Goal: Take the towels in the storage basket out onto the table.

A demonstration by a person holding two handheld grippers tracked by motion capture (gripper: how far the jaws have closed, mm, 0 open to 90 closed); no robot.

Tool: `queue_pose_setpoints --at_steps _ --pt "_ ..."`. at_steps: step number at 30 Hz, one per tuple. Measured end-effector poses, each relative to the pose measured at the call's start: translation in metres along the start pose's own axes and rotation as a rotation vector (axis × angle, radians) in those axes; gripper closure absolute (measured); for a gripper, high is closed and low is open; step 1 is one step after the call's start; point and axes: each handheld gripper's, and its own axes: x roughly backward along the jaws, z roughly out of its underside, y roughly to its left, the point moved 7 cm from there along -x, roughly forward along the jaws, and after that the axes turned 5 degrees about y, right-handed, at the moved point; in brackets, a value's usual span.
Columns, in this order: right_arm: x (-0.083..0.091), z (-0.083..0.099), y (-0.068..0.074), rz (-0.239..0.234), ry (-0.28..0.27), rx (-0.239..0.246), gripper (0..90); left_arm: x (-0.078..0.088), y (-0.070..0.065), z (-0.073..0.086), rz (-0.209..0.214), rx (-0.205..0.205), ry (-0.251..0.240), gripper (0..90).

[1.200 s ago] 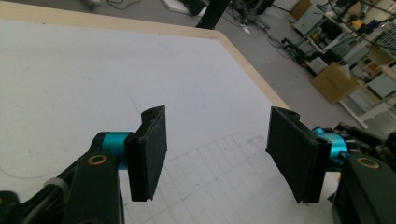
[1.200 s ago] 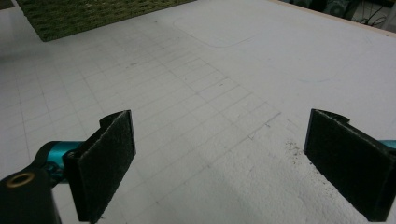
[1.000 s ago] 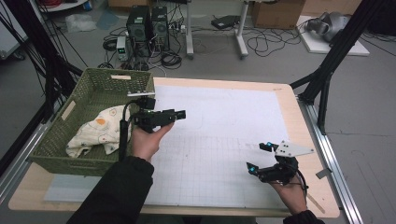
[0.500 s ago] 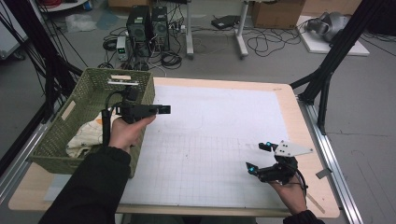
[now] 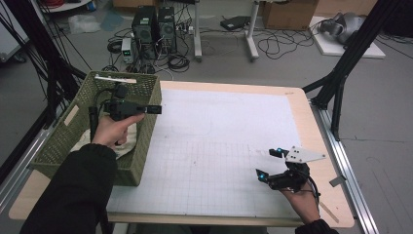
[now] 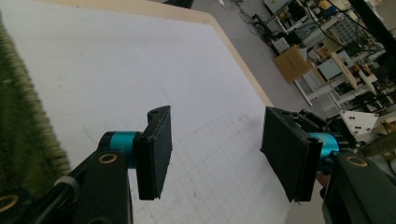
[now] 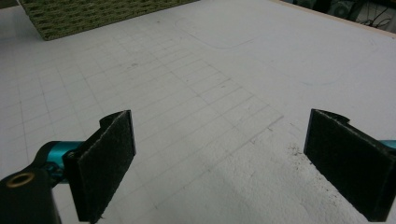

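My left gripper (image 5: 155, 109) hangs over the right rim of a green woven basket (image 5: 58, 146) and points right, toward the mat. In the left gripper view its jaws (image 6: 219, 154) stand open; they have just been closing a little, with nothing between them. A cream cloth (image 5: 127, 146) lies in the basket, partly hidden under the person's left hand. My right gripper (image 5: 269, 163) rests low on the white gridded mat (image 5: 219, 141) near the front right corner. Its jaws (image 7: 224, 163) are wide open over bare mat.
The basket (image 7: 93, 14) takes up the table's left end. The table's wooden edge (image 5: 321, 146) runs close to the right gripper, whose grey plate (image 6: 359, 123) shows far off. Black frame posts (image 5: 341, 83) stand at the right, and computer towers (image 5: 156, 29) and cables lie on the floor behind.
The left hand has carried its gripper leftward from above the mat to above the basket's right rim. The right gripper has stayed put.
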Motion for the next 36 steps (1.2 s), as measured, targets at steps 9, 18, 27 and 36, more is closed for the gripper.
queue_pose_setpoints --at_steps 9,18,27,36 --pt "-0.001 0.000 0.000 -0.002 0.000 0.006 8.1 0.014 0.023 -0.001 -0.055 0.049 -0.018 42.0" --pt "-0.002 0.000 -0.001 -0.005 0.007 0.003 8.2 0.036 0.041 0.001 -0.150 0.046 -0.031 42.1" --pt "-0.004 0.002 0.000 -0.008 0.014 0.006 8.1 0.054 0.059 0.012 -0.274 -0.004 -0.006 39.7" --pt "-0.004 0.003 0.000 -0.007 0.016 0.001 8.1 0.067 0.082 0.025 -0.442 -0.048 0.051 39.2"
